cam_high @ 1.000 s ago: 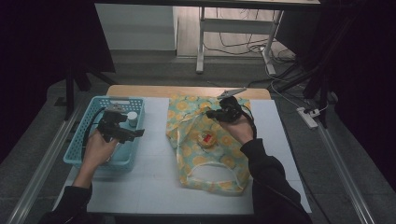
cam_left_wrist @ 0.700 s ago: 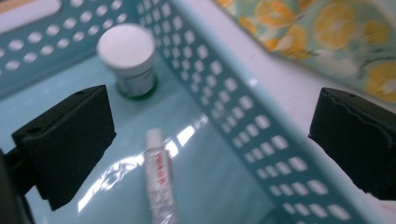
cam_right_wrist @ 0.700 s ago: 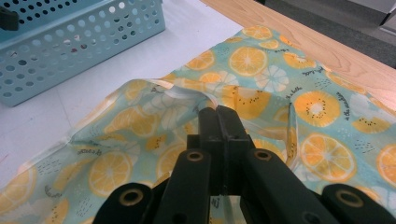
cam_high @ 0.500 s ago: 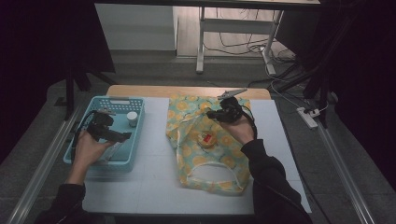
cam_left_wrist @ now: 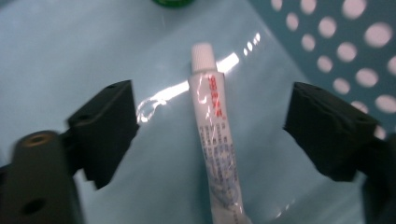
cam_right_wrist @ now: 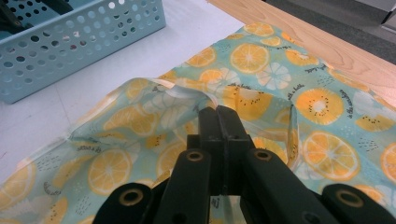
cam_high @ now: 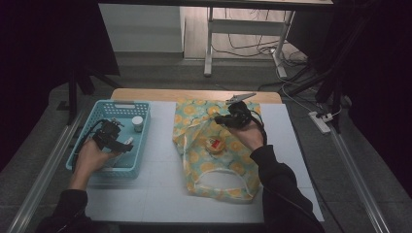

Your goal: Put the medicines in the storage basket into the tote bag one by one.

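A white tube [cam_left_wrist: 215,140] with red print and a white cap lies on the floor of the light-blue basket [cam_left_wrist: 355,46]. My left gripper [cam_left_wrist: 215,112] is down in the basket [cam_high: 121,103] with a jaw on each side of the tube. Its jaws have just been closing, but the pads stand clear of the tube. My left gripper [cam_high: 121,143] sits in the basket's near half. My right gripper [cam_right_wrist: 218,119] is shut on the raised rim of the citrus-print fabric bag [cam_right_wrist: 327,107]. In the high view my right gripper [cam_high: 233,116] pinches the bag [cam_high: 218,170] near its far end.
A small white bottle [cam_high: 137,123] stands at the basket's far end, and a green item [cam_left_wrist: 173,2] lies beyond the tube. A red-and-orange item [cam_high: 215,144] shows at the bag's middle. The white mat [cam_high: 160,145] lies between basket and bag, and the wooden table edge [cam_right_wrist: 327,42] runs behind the bag.
My left hand has sunk into the basket and shifted toward its near left side, and its jaws have narrowed around the tube. The right hand and the bag have not moved.
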`<act>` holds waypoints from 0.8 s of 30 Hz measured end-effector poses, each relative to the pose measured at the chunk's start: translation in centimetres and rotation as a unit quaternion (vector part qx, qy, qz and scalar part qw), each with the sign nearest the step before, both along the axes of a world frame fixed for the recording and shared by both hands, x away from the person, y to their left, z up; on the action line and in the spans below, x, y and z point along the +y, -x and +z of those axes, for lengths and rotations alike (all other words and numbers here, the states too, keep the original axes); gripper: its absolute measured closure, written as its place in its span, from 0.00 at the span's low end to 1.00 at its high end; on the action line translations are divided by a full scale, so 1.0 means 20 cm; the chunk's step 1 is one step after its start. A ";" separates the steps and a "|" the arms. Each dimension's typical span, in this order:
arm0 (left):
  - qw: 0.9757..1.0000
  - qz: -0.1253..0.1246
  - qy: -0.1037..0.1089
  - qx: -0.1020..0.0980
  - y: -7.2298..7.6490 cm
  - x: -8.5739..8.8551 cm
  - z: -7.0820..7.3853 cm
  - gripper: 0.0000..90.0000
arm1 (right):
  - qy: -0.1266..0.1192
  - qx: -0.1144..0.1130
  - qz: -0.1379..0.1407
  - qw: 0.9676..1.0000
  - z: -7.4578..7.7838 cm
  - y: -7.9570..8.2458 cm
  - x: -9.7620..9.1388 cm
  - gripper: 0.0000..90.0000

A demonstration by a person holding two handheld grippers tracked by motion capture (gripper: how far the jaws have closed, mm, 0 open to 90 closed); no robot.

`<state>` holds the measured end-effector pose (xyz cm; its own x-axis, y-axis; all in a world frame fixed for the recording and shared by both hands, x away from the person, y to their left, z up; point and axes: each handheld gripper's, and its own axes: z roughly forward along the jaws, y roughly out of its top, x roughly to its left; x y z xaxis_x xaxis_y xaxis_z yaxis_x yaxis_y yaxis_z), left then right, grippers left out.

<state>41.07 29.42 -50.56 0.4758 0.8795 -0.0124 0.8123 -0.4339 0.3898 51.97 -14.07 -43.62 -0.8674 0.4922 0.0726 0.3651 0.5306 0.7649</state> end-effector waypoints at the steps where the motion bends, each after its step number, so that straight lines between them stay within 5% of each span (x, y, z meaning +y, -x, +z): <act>1: 1.000 -0.001 -0.003 0.005 0.00 0.00 0.00 0.29 | 0.000 0.000 0.000 1.000 0.00 0.00 0.00 1.00; 9: 0.999 0.005 0.010 0.036 -0.02 0.01 -0.02 0.59 | 0.001 -0.001 0.001 1.000 0.00 0.00 0.00 1.00; 17: 0.998 0.011 0.021 0.052 -0.03 0.02 -0.03 0.78 | -0.001 -0.001 -0.001 1.000 0.00 0.00 -0.01 1.00; 24: 0.998 0.011 0.019 0.051 -0.03 0.02 -0.03 0.82 | -0.001 -0.002 -0.001 1.000 0.00 0.00 -0.02 1.00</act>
